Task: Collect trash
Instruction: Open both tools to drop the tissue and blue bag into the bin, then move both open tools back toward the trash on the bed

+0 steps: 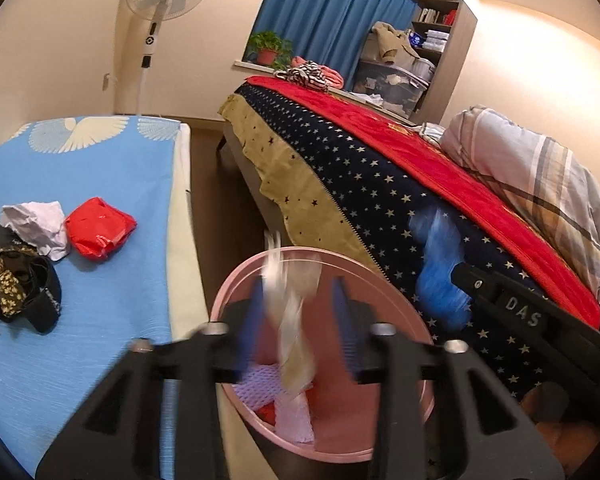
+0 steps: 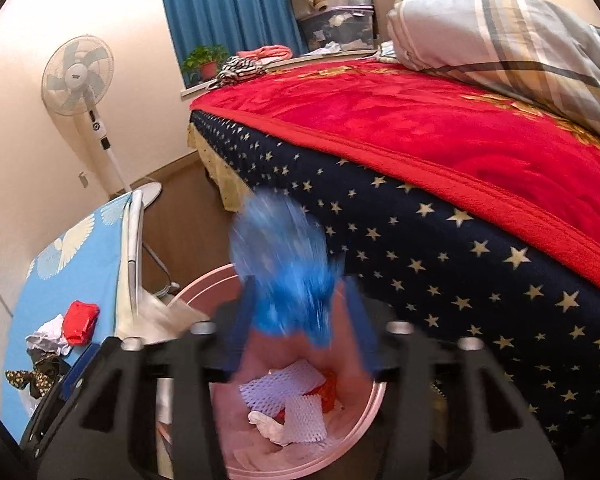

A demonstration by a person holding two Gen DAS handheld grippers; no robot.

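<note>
Left wrist view: left gripper (image 1: 298, 320) spread wide, whitish plastic scrap (image 1: 292, 344) blurred between fingers above pink bin (image 1: 396, 292). Right gripper (image 2: 298, 330) wide too, blue bag (image 2: 284, 276) loose above the bin.

- left black plastic two-finger gripper (image 1: 298, 316): blue ribbed finger pads (image 1: 345, 312), blurred; silver round bolts (image 1: 382, 328) on top of the black frame along the lower frame.
- right black plastic two-finger gripper (image 2: 300, 332): same blue pads (image 2: 360, 328); white "das" lettering (image 1: 522, 311) on its body at the right of the left wrist view.
</note>
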